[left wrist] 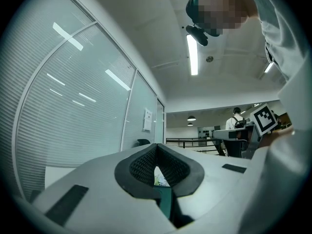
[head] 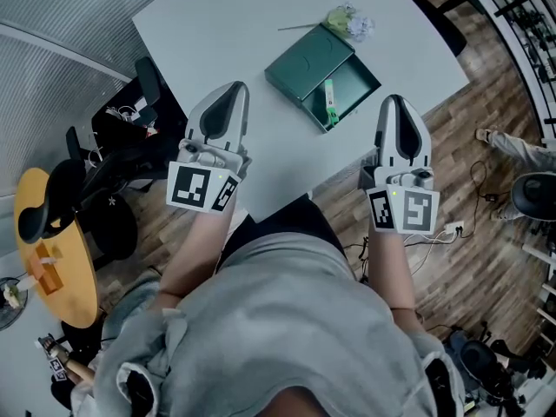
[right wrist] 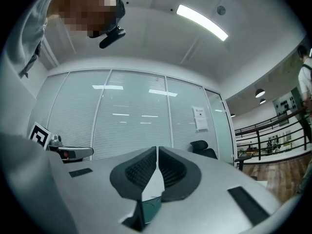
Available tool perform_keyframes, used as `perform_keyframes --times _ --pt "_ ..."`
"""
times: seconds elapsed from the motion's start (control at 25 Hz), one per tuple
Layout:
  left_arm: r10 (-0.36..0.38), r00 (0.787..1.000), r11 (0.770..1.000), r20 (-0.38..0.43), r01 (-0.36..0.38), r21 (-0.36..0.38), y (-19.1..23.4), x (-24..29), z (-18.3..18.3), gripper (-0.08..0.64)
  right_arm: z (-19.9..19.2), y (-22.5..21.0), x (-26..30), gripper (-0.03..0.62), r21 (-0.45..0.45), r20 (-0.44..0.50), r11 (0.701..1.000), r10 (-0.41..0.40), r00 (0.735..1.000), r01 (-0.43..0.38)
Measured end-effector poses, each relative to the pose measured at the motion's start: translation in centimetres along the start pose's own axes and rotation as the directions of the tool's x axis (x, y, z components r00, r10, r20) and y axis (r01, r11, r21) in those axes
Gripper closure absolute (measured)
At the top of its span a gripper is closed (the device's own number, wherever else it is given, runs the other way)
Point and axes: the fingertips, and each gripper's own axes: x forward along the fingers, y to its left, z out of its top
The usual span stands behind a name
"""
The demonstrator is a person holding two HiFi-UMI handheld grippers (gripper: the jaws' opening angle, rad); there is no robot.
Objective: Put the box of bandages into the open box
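Note:
A dark green open box (head: pixel 311 61) lies on the white table (head: pixel 234 24), its lid folded back to the left. A small green-and-white box of bandages (head: pixel 330 102) lies inside its tray. My left gripper (head: pixel 228 92) hovers over the table's near edge, left of the box, shut with nothing in it. My right gripper (head: pixel 396 104) hovers to the right of the box, also shut and empty. In the left gripper view the gripper (left wrist: pixel 156 148) has its pads meeting, and a strip of green box (left wrist: pixel 165 201) shows below them. The right gripper view shows that gripper (right wrist: pixel 157 151) closed the same way.
A crumpled pale bundle (head: pixel 350 22) and a thin stick (head: pixel 300 27) lie behind the green box. A black office chair (head: pixel 130 142) and a yellow round table (head: pixel 56 250) stand to the left. Someone's feet (head: pixel 512 148) are on the wooden floor at right.

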Motion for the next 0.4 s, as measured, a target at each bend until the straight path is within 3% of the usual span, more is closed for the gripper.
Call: perform_keyframes --times 0.4 --pt "-0.009 1.000 1.000 0.006 0.009 0.000 0.01 -0.45 0.40 0.540 0.45 0.47 -0.47 0.539 -0.013 -0.016 0.999 -0.029 0.999 0.029"
